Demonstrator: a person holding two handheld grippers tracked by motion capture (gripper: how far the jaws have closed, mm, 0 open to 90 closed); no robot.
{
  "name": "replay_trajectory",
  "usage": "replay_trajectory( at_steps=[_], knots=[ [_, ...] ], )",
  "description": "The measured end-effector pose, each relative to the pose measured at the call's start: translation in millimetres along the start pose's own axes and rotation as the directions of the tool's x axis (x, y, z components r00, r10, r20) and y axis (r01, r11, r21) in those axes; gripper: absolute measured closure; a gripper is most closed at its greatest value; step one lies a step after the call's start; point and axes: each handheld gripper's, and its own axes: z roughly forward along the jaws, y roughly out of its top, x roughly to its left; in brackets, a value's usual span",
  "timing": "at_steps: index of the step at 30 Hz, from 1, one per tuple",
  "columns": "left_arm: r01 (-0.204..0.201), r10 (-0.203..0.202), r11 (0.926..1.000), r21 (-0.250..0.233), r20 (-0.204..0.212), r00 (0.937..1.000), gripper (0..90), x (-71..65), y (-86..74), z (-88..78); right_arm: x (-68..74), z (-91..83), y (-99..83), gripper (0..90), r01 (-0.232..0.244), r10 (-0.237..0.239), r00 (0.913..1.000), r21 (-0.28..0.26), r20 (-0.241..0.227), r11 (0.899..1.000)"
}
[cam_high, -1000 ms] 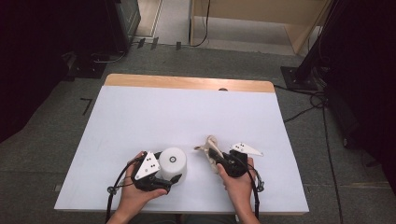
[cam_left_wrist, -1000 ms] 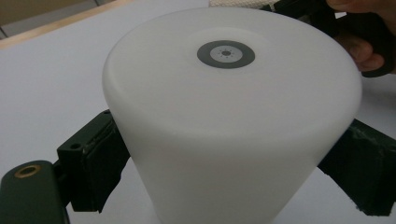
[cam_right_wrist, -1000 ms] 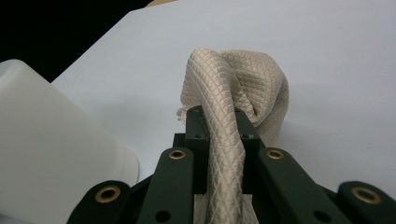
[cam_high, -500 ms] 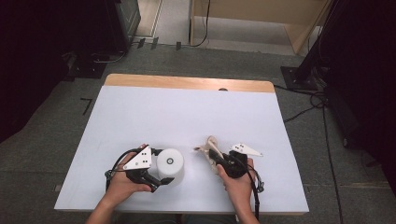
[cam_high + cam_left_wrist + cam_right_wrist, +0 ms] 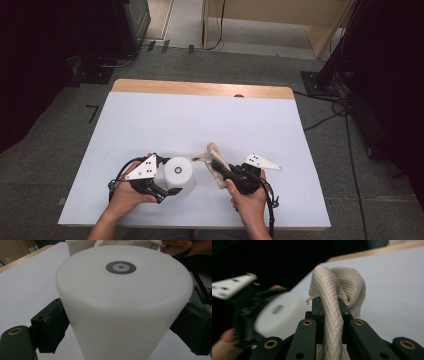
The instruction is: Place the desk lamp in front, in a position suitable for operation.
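Hands come in from the near edge of the bench (image 5: 150, 115), and everything you are working with sits close to that edge. Take the white plastic cup (image 5: 179, 175) as your landmark: it stands upside down, its flat base with a small dark round mark facing up, on the white bench top. Your left tongs (image 5: 169, 190) are just left of the cup and closed on it; in the left gripper view the two black jaws press against opposite sides of the cup's wall (image 5: 120, 315), low down near its rim. Your left hand (image 5: 127, 197) wraps the gripper body nearer to you than the cup.

Just right of the cup, your right tongs (image 5: 216, 166) are clamped on a beige waffle-textured cloth (image 5: 214, 162). The right gripper view shows the cloth (image 5: 334, 312) pinched tight between the jaws, bunched into a rounded fold that rises above them, with the cup blurred to its left. Whether the cloth touches the cup you cannot tell from the high view; the two are very near. Your right hand (image 5: 247, 197) sits right of the cup and nearer to you.

Beyond the cup, the bench top runs bare to its wooden strip (image 5: 200, 89) at the far edge.
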Motion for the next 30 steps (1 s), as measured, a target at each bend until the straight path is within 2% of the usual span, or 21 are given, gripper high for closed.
replay_trajectory(
  at_steps=[1,3,6,10,12,13,14,15,16,18,21,23,26,30],
  knots=[
    [0.003,-0.003,1.0,-0.003,-0.001,1.0,8.7,-0.3,-0.2,0.6,14.2,3.9,0.3,81.9,0.023,-0.025,0.9984,-0.024,-0.051,0.999],
    [0.017,-0.017,0.9998,-0.006,-0.004,0.9998,8.7,-0.5,-0.8,0.8,20.1,9.2,-2.6,82.1,0.027,-0.029,0.9968,-0.022,-0.075,0.999],
    [0.028,-0.028,0.9995,-0.012,-0.014,0.9995,8.7,-1.6,-1.9,1.3,19.6,20.2,-12.2,82.2,0.013,-0.013,0.9942,0.006,-0.107,1.0],
    [0.034,-0.034,0.9993,-0.014,-0.017,0.9993,8.7,-2.3,-2.2,1.9,11.1,24.1,-20.1,82.3,-0.034,0.031,0.9876,-0.017,-0.154,0.999],
    [0.037,-0.037,0.9992,-0.015,-0.017,0.9992,8.7,-2.4,-2.3,2.3,7.6,24.5,-22.5,82.3,-0.025,0.025,0.9921,-0.001,-0.123,1.0],
    [0.037,-0.038,0.9992,-0.015,-0.017,0.9991,8.7,-2.4,-2.4,2.3,5.2,25.7,-25.7,82.3,-0.037,0.038,0.9933,0.013,-0.109,0.999],
    [0.037,-0.038,0.9992,-0.015,-0.017,0.9991,8.7,-2.4,-2.4,2.3,5.2,25.7,-25.7,82.3,-0.037,0.038,0.9933,0.013,-0.109,0.999],
    [0.037,-0.037,0.9992,-0.013,-0.018,0.9991,8.7,-2.5,-2.3,2.5,1.2,30.6,-35.9,82.3,-0.068,0.072,0.9943,0.052,-0.079,0.996],
    [0.036,-0.036,0.9993,-0.012,-0.018,0.9992,8.7,-2.5,-2.3,2.5,-0.9,33.2,-41.3,82.4,-0.076,0.08,0.9948,0.068,-0.062,0.995],
    [0.035,-0.035,0.9993,-0.013,-0.019,0.9992,8.7,-2.7,-2.3,2.7,-6.4,38.9,-50.8,82.4,-0.107,0.11,0.9937,0.113,-0.021,0.988],
    [0.037,-0.038,0.9992,-0.015,-0.021,0.9991,8.7,-2.9,-2.5,3.4,-12.9,46.2,-60.5,82.3,-0.144,0.14,0.9896,0.187,0.036,0.972],
    [0.039,-0.04,0.9991,-0.016,-0.022,0.999,8.7,-2.9,-2.7,3.6,-13.4,47.7,-62.1,82.3,-0.158,0.15,0.9872,0.208,0.055,0.965],
    [0.04,-0.041,0.9991,-0.016,-0.02,0.999,8.7,-2.6,-3.1,3.5,-10.9,46.1,-58.0,82.3,-0.156,0.149,0.9875,0.204,0.052,0.966],
    [0.045,-0.045,0.9989,-0.015,-0.022,0.9987,8.6,-2.9,-3.2,4.0,-0.9,34.4,-39.2,82.4,-0.157,0.162,0.9864,0.125,-0.029,0.98]
  ],
)
